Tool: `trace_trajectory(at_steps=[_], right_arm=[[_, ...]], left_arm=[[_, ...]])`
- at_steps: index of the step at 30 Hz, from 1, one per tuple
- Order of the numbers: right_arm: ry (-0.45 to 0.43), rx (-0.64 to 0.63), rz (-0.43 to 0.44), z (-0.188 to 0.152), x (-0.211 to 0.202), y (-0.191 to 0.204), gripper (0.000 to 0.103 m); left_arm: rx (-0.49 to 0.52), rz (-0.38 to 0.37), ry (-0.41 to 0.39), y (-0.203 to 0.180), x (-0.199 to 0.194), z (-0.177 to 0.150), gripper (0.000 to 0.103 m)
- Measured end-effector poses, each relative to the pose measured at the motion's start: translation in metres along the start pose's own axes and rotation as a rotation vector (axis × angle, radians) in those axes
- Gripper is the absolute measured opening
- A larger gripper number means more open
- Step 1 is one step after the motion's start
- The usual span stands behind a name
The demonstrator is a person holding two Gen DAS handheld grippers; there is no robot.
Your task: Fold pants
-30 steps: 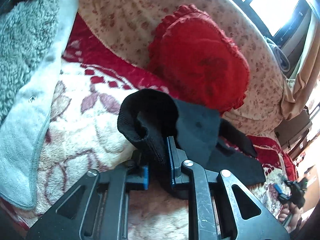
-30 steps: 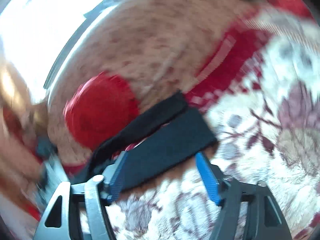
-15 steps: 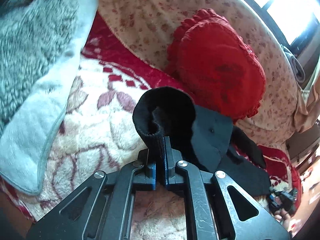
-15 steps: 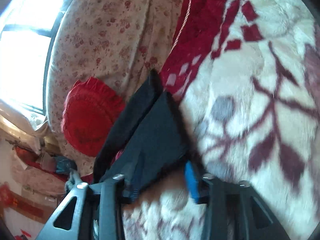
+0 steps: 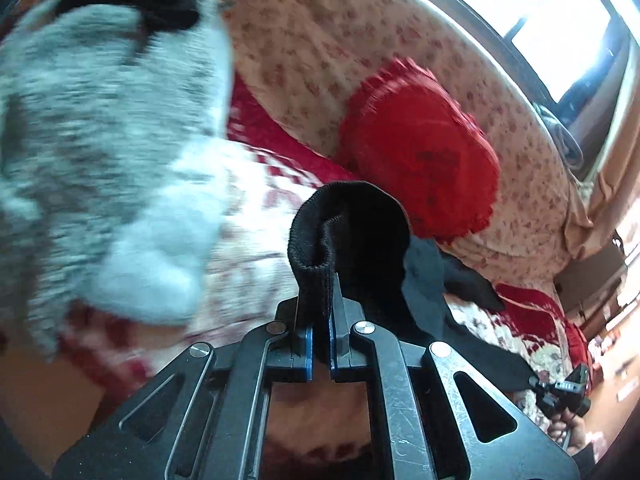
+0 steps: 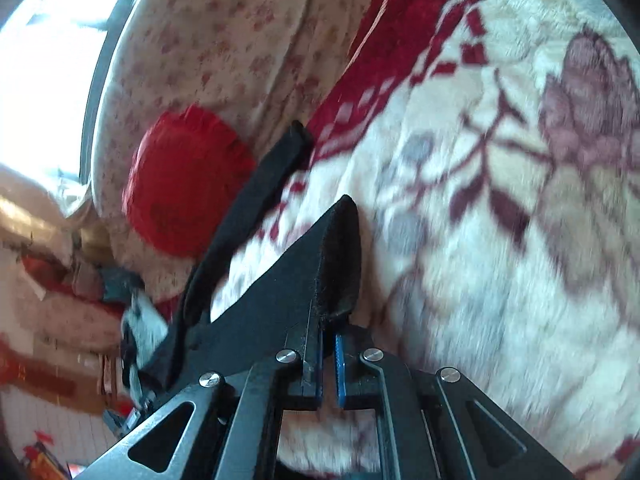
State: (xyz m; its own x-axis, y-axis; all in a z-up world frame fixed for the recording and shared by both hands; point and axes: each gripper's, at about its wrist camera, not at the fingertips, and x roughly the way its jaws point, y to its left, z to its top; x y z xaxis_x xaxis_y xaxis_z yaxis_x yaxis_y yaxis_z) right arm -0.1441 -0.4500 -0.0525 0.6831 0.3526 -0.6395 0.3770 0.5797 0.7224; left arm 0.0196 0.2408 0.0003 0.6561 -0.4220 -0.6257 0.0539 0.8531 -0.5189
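Note:
The black pants are held by both grippers over a floral blanket. My left gripper is shut on the ribbed waistband, which bunches up above the jaws; the rest trails to the right. My right gripper is shut on a leg hem of the pants; the other leg stretches away to the upper left. The right gripper also shows small at the far right of the left wrist view.
A red ruffled cushion leans on a floral sofa back. A grey fleece garment lies close on the left. The cream and maroon blanket covers the seat. A window is behind.
My right gripper closed on the pant leg hem and lifted it. My left gripper, gripping the waistband, moved left toward the grey fleece, which now fills more of its view.

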Motion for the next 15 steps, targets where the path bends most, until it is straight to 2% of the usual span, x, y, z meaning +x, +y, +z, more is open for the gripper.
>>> trace_trajectory(at_steps=[2,3,5,6,7,9,11,12,13,15], right_arm=[[0.072,-0.043,-0.006,-0.010,0.013,0.002,0.004],[0.104,-0.067,-0.023,-0.015,0.022,0.002,0.004],[0.131,-0.104,-0.069,-0.019,0.038,0.001,0.004],[0.128,-0.074,-0.060,-0.016,0.040,-0.003,0.004],[0.101,-0.069,-0.072,-0.014,0.036,-0.002,0.004],[0.028,-0.104,-0.165,-0.011,0.026,0.004,0.004],[-0.045,-0.146,-0.298,-0.009,0.015,0.012,0.005],[-0.096,-0.187,-0.339,-0.009,0.007,0.021,0.005],[-0.122,-0.213,-0.345,-0.008,0.003,0.029,0.005],[-0.181,-0.289,-0.298,-0.007,-0.004,0.056,0.005]], left_arm=[[-0.003,0.044,0.013,0.018,0.000,-0.005,0.004],[-0.011,0.067,0.060,0.029,0.013,-0.010,0.004],[0.001,0.110,0.103,0.041,0.031,-0.020,0.005],[0.027,0.137,0.114,0.043,0.038,-0.024,0.006],[0.047,0.148,0.126,0.045,0.044,-0.026,0.007],[0.049,0.169,0.115,0.045,0.041,-0.024,0.014],[0.106,0.217,0.067,0.041,0.030,-0.020,0.023],[0.141,0.267,0.026,0.037,0.022,-0.018,0.023],[0.182,0.320,-0.016,0.034,0.013,-0.016,0.023],[0.227,0.324,-0.074,0.023,-0.003,-0.016,0.023]])
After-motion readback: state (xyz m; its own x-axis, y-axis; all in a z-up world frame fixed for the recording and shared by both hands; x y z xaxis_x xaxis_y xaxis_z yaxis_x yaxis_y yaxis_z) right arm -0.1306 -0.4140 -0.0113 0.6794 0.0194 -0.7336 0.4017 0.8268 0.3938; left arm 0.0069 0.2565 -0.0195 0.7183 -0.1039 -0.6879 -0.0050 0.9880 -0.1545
